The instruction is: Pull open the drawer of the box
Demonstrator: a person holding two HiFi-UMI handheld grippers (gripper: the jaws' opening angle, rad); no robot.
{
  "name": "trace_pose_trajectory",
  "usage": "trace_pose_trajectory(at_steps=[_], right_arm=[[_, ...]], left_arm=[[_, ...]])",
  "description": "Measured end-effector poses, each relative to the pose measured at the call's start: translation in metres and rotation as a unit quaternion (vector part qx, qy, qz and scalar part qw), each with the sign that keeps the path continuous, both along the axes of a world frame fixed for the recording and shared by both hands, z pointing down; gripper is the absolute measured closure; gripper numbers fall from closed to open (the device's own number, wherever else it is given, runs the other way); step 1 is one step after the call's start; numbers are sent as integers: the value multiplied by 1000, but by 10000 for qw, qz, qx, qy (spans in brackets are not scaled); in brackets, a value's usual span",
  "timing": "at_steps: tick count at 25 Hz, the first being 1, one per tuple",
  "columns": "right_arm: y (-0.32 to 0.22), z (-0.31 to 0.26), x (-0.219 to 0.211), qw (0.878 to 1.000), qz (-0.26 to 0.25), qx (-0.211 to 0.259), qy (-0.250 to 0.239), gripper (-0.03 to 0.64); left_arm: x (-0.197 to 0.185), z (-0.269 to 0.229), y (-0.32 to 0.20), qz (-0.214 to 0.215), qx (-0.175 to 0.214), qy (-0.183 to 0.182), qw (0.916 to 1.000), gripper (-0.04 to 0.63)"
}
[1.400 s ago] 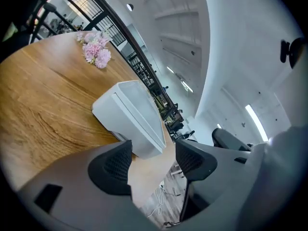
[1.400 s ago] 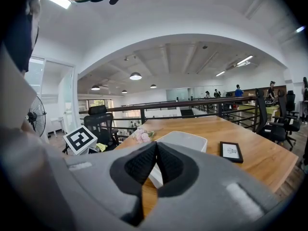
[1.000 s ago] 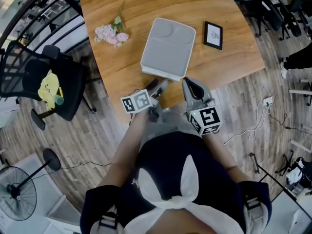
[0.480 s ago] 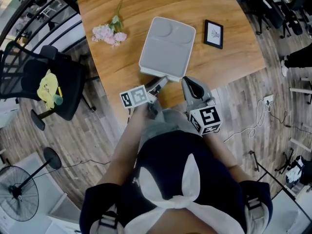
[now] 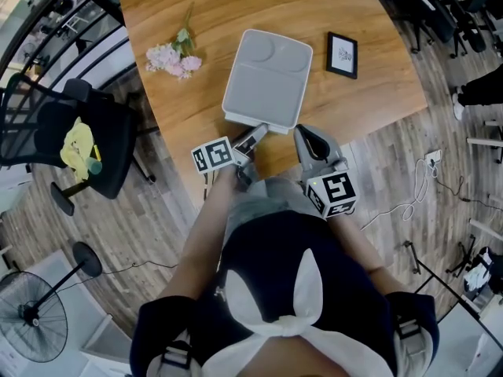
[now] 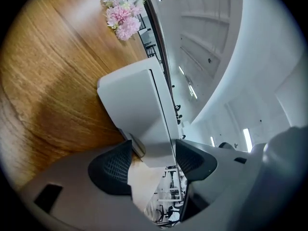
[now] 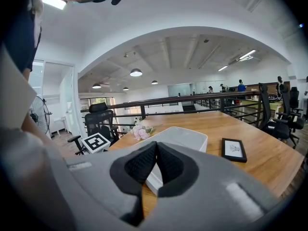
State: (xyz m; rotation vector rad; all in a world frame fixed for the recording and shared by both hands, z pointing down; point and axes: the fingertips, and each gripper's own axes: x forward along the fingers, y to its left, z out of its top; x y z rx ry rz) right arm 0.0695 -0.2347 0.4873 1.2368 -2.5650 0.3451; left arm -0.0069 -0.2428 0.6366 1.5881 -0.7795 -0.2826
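The drawer (image 6: 155, 146) shows as a narrow front on the near side of the pale plastic box (image 5: 266, 73), which lies flat near the wooden table's (image 5: 196, 6) front edge. I judge it light, stiff and smooth, so the whole box may slide when I pull. My left gripper (image 6: 153, 165) is closed partway, pads seemingly pinching that front by its small tab, the sensible hold. My right gripper (image 7: 156, 160) is closed and empty just beside, free to brace the box. Pink flowers (image 5: 174, 56) and a picture frame (image 5: 343, 55) lie well apart.

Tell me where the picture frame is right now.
In the head view, the black picture frame lies flat on the right part of the wooden table, just right of the white box and apart from it.
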Motion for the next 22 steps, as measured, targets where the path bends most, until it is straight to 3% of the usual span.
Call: trace_pose_trajectory(at_steps=[7,11,22], right_arm=[[-3,-1,1,10000,8,-2,-14,618],[-4,-1,-2,10000,-4,3,-24,618],[0,-1,1,10000,-18,-13,-53,618]], left_arm=[[0,6,4,-328,-381,396,9979,319],[1,-3,2,-451,-179,536,9974,414],[1,-3,3,-550,-138,544,9969,419]])
